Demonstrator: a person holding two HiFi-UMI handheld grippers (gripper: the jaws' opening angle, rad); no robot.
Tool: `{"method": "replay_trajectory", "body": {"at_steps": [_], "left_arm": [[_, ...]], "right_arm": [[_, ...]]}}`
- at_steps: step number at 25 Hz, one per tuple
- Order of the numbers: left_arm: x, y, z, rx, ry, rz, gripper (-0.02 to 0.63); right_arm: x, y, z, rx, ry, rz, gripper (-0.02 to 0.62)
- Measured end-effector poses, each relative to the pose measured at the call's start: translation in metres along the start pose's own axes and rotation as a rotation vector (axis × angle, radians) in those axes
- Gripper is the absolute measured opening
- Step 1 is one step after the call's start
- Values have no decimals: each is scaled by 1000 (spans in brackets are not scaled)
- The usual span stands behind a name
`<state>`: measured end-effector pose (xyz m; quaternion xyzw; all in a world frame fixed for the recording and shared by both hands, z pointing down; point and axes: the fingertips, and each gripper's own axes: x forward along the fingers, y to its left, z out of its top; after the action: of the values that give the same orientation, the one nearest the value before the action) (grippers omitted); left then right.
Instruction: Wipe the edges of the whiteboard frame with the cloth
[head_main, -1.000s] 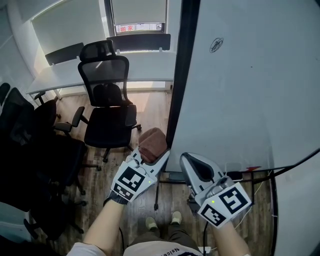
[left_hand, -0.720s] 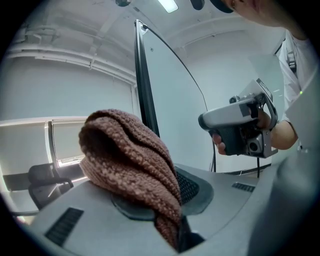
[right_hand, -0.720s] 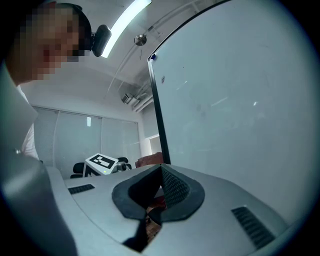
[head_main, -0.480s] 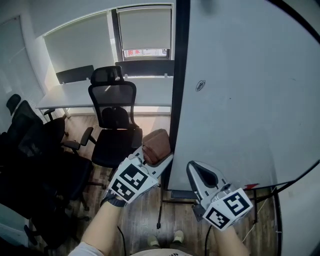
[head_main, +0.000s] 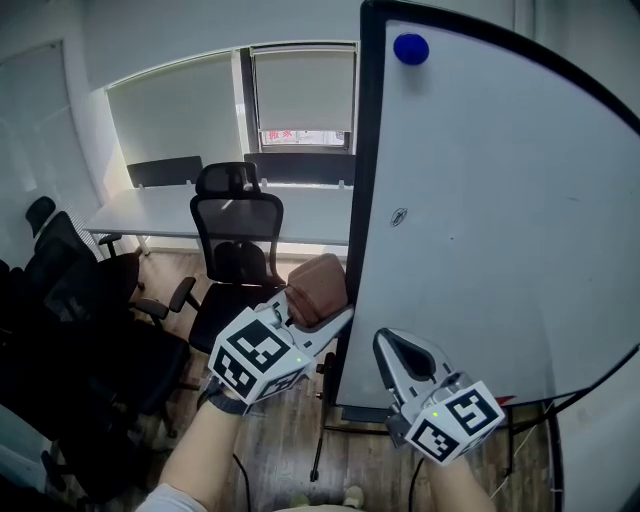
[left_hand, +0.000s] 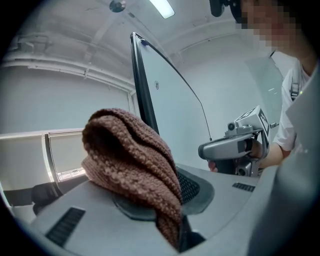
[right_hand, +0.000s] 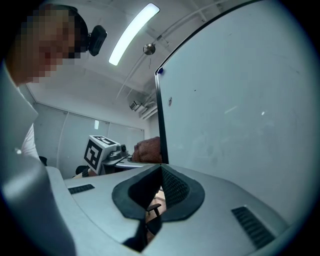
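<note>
The left gripper has its jaws clamped on a bunched brown knitted cloth, which bulges up and out beyond the jaw tips; in the left gripper view the knit fills the space between the pads and folds over the near one. The cloth sits at the left edge of the whiteboard, right beside the black frame on its lower part, and in the right gripper view it appears to touch that upright strip. The frame runs up from there to a rounded top corner, where a blue round magnet sits on the white face. The right gripper is to the right of the left one, in front of the lower part of the board, with its jaws together at the tips and nothing between them; it points up toward the board's face, and whether it touches the board cannot be told. Each gripper is held in a bare-armed hand. To the far left, beyond the frame, a black mesh office chair stands on a wooden floor below a window with drawn blinds
</note>
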<state>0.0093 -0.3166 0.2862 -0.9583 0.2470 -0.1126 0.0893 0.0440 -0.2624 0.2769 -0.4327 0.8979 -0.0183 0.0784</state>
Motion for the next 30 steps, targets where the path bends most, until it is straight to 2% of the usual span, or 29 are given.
{"method": "replay_trajectory", "body": {"at_steps": [5, 11, 15, 20, 30], "left_arm": [[-3, -1, 5, -34, 21, -7, 71], [-11, 7, 33, -30, -25, 18, 71], [-22, 9, 43, -62, -62, 48, 71], [-38, 8, 40, -118, -101, 80, 71], [-53, -13, 20, -180, -117, 72, 71]], "right_arm": [[4, 2, 12, -18, -11, 17, 3], [10, 5, 17, -30, -12, 32, 3], [10, 9, 23, -45, -16, 35, 3], [10, 14, 24, -53, -14, 37, 3], [14, 21, 6, -43, 25, 47, 3]]}}
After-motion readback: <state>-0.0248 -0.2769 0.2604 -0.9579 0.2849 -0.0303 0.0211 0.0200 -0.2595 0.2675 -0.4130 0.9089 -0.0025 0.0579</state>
